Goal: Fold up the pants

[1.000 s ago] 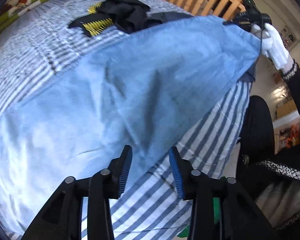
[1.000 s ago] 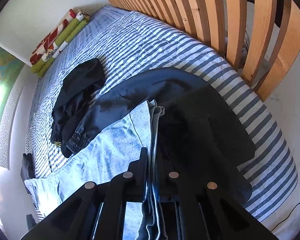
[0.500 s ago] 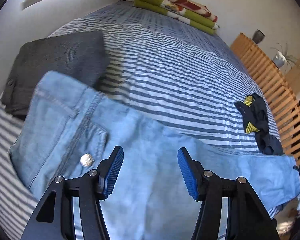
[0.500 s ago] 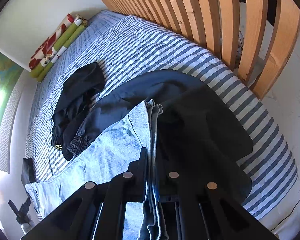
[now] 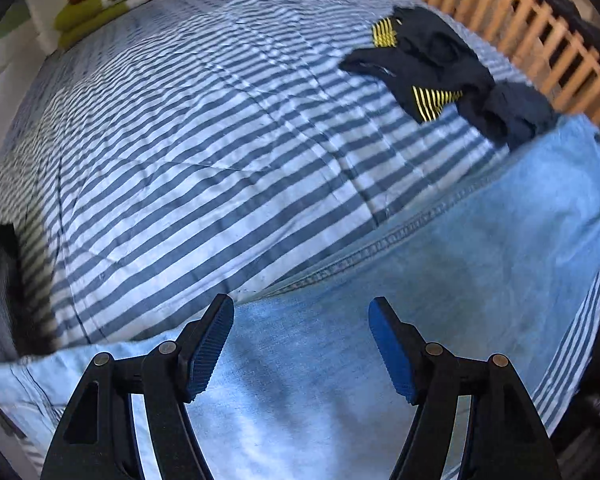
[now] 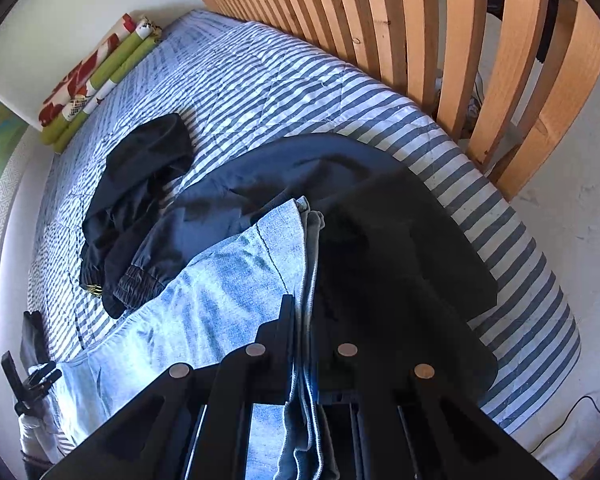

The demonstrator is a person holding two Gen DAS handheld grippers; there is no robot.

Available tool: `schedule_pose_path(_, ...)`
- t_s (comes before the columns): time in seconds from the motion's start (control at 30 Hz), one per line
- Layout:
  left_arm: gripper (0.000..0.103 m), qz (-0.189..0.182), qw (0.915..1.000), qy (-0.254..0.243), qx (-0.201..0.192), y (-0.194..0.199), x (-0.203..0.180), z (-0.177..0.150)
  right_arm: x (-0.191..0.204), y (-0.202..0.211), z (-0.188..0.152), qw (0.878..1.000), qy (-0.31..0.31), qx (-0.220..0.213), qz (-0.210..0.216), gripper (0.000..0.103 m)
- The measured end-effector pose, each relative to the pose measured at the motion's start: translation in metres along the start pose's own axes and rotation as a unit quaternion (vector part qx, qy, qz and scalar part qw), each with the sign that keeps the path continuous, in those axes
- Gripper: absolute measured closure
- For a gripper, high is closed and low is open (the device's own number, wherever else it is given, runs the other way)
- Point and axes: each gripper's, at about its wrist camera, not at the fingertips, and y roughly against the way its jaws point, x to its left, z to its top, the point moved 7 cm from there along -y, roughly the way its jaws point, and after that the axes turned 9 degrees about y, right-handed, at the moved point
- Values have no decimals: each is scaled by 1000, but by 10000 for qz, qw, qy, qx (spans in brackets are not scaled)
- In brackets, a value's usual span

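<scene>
Light blue jeans point(image 5: 460, 280) lie stretched across the striped bed cover point(image 5: 200, 140). My left gripper point(image 5: 300, 308) hovers over the jeans near their stitched side seam. Its blue pads point(image 5: 212, 348) stand apart and the jaws are opening, with only flat denim below them and nothing pinched. In the right wrist view my right gripper point(image 6: 304, 312) is shut on the bunched leg ends of the jeans point(image 6: 220, 292). The denim runs from there down to the left, where the left gripper point(image 6: 36, 376) shows small at the far end.
A black garment with yellow stripes point(image 5: 424, 60) and dark navy pants point(image 6: 260, 184) lie beside the jeans. A wooden slatted bed end point(image 6: 420, 20) borders the bed on the right. Rolled blankets point(image 6: 96, 80) sit at the far wall. A dark garment point(image 5: 0, 280) lies at the left edge.
The left gripper swung along the jeans, past the waist with its button, to the side seam, and its jaws spread wider. The right gripper stayed shut on the leg ends.
</scene>
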Motion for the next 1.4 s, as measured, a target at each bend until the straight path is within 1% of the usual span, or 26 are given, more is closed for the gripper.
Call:
schedule_pose_path(0.1, 30, 106, 9989, -170, 415, -21, 0, 0, -1, -5, 1, 10000, -18, 22, 12, 97)
schedule_pose_path(0.13, 30, 116, 9987, -163, 460, -26, 3, 0, -2, -9, 1, 10000, -32, 39, 12, 97)
schedule_pose_path(0.17, 33, 95, 9986, -141, 505, -32, 4, 1, -2, -9, 1, 10000, -32, 39, 12, 97)
schedule_pose_path(0.2, 70, 84, 9984, -114, 541, -36, 5, -2, -3, -11, 0, 10000, -44, 52, 11, 97)
schedule_pose_path(0.23, 91, 178, 9981, -153, 570, -40, 5, -4, -4, -13, 0, 10000, -55, 66, 5, 97)
schedule_pose_path(0.3, 103, 281, 9978, -386, 463, -37, -1, -8, -6, -14, -1, 9999, -74, 85, 10, 97)
schedule_pose_path(0.37, 103, 367, 9978, -401, 372, -30, -3, -10, -9, -14, -1, 9999, -98, 97, 37, 97)
schedule_pose_path(0.5, 103, 491, 9979, -426, -64, -8, 0, 1, -9, -13, 0, 9999, -120, 96, 71, 97)
schedule_pose_path(0.63, 102, 749, 9962, -342, -276, -11, 4, 17, -7, -16, 1, 9999, -126, 107, -2, 97)
schedule_pose_path(0.67, 102, 823, 9957, -346, -234, -20, 4, 18, -6, -16, 1, 9999, -128, 103, 6, 97)
schedule_pose_path(0.73, 98, 1096, 9924, -543, 151, -44, 8, 9, -6, -18, 1, 9999, -121, 109, -25, 97)
schedule_pose_path(0.77, 93, 1201, 9904, -680, -36, -40, 6, 11, -6, -18, 1, 9998, -135, 117, -27, 97)
schedule_pose_path(0.8, 79, 1244, 9904, -593, -61, -35, 9, 13, -6, -18, 1, 9998, -139, 125, -37, 97)
schedule_pose_path(0.87, 59, 1068, 9938, -231, -196, -15, 17, 12, -6, -16, 2, 9999, -114, 116, -47, 97)
schedule_pose_path(0.9, 59, 1063, 9936, -107, -362, -1, 20, 9, -6, -13, 3, 9999, -114, 98, -35, 97)
schedule_pose_path(0.97, 59, 929, 9935, 23, -654, 26, 19, -6, -5, -5, 6, 9999, -118, 1, 29, 97)
schedule_pose_path(1.0, 59, 853, 9938, -38, -708, 36, 16, -19, -1, 4, 9, 9999, -78, -136, 64, 97)
schedule_pose_path(1.07, 59, 1046, 9913, -8, -799, 49, 21, -48, 2, 9, 11, 9997, -61, -214, 86, 98)
schedule_pose_path(1.1, 59, 1049, 9912, 199, -786, 55, 27, -65, 6, 18, 12, 9995, -2, -317, 87, 98)
schedule_pose_path(1.17, 59, 795, 9903, 719, -887, 67, 47, -99, 8, 22, 13, 9993, 26, -352, 83, 98)
schedule_pose_path(1.23, 59, 698, 9809, 1441, -1101, 76, 72, -130, 10, 27, 12, 9992, 108, -390, 44, 98)
schedule_pose_path(1.27, 59, 585, 9761, 1782, -1099, 70, 85, -144, 12, 28, 12, 9991, 141, -393, 3, 98)
schedule_pose_path(1.3, 59, 628, 9753, 1941, -852, 54, 95, -158, 12, 27, 11, 9992, 147, -381, -35, 98)
schedule_pose_path(1.33, 57, 1014, 9770, 1823, -454, 32, 105, -172, 12, 26, 10, 9992, 143, -366, -64, 98)
schedule_pose_path(1.37, 48, 1147, 9782, 1604, -647, 30, 109, -174, 12, 24, 10, 9993, 118, -357, -78, 98)
schedule_pose_path(1.4, 46, 1348, 9735, 1698, -733, 35, 119, -172, 12, 24, 9, 9993, 90, -361, -74, 98)
